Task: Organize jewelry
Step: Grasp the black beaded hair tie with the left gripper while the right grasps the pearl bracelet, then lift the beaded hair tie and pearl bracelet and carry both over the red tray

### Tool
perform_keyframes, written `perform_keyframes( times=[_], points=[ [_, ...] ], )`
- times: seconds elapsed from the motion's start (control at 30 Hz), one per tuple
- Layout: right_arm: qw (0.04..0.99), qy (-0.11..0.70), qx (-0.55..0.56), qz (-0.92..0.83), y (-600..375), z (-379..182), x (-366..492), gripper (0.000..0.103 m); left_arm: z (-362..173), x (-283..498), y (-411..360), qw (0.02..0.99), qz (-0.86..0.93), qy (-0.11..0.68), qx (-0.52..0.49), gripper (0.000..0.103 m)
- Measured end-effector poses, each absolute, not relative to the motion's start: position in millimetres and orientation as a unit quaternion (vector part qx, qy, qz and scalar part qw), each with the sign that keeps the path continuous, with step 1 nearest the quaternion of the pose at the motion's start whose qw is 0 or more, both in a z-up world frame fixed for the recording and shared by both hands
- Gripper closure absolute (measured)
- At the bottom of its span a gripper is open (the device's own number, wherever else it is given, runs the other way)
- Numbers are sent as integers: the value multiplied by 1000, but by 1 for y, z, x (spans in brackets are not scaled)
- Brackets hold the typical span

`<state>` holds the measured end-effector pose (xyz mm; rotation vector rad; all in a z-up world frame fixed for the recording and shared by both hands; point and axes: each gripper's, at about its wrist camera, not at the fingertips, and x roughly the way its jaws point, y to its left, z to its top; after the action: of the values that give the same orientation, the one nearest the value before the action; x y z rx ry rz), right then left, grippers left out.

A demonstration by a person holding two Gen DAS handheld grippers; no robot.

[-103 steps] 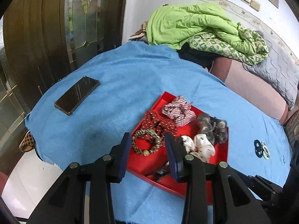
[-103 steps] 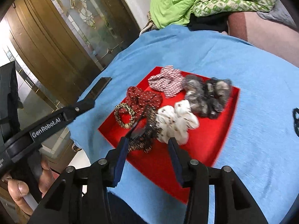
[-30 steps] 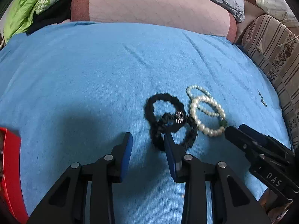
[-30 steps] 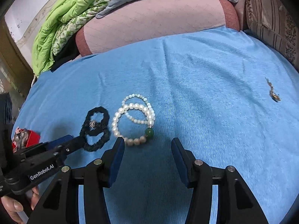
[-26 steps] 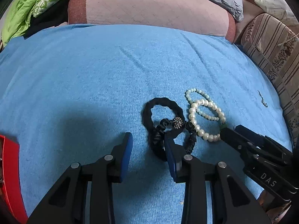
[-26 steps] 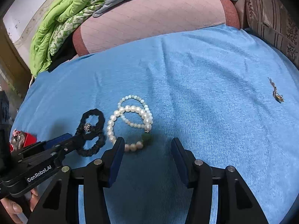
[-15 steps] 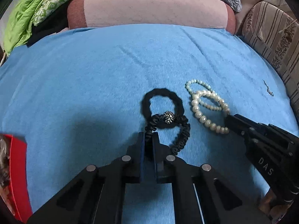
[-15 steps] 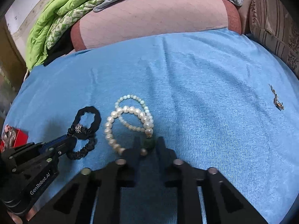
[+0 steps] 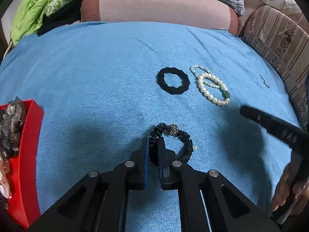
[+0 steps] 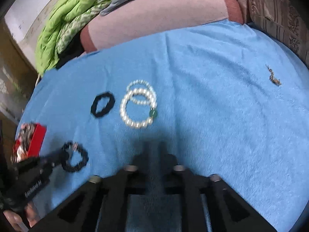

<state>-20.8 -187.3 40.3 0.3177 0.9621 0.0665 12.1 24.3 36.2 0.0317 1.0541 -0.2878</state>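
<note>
Left gripper (image 9: 154,150) is clamped on the black beaded scrunchie (image 9: 174,143), clear of the blue cloth (image 9: 96,81); carry it level toward the red tray (image 9: 29,135) at 9 o'clock, while the right gripper (image 10: 154,150), blurred, jaws just reopened, holds nothing, pearl bracelets (image 10: 138,106) at 12 o'clock.

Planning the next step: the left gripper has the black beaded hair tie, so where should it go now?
Probably carry it left to the red tray. The left gripper is shut on the black beaded hair tie, already clear of the plain black hair tie and pearl bracelets.
</note>
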Motion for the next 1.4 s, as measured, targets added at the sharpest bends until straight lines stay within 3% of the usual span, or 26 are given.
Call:
perform_keyframes(
  times=[0.03,0.27,0.4,0.43,0.47,0.57,0.97,1.4],
  points=[
    [876,453,160,31,-189,43,-15,50,35,14,25,854,-136,501,10,95],
    [881,459,113,17,-166,39,29,50,27,29,19,855,-136,501,4,94],
    [879,468,87,-2,-159,25,41,53,25,30,16,857,-139,496,2,87],
    [882,464,82,-6,-158,25,42,56,24,31,14,859,-137,494,3,87],
    [883,463,76,-11,-156,24,43,68,24,30,13,860,-134,492,8,87],
    [885,459,70,-12,-156,25,41,90,25,27,7,860,-131,492,27,96],
    [884,451,123,24,-164,44,-20,90,53,-12,23,859,-147,490,3,96],
    [894,435,100,34,-141,79,-84,90,100,-76,44,882,-139,450,-5,96]
  ],
)
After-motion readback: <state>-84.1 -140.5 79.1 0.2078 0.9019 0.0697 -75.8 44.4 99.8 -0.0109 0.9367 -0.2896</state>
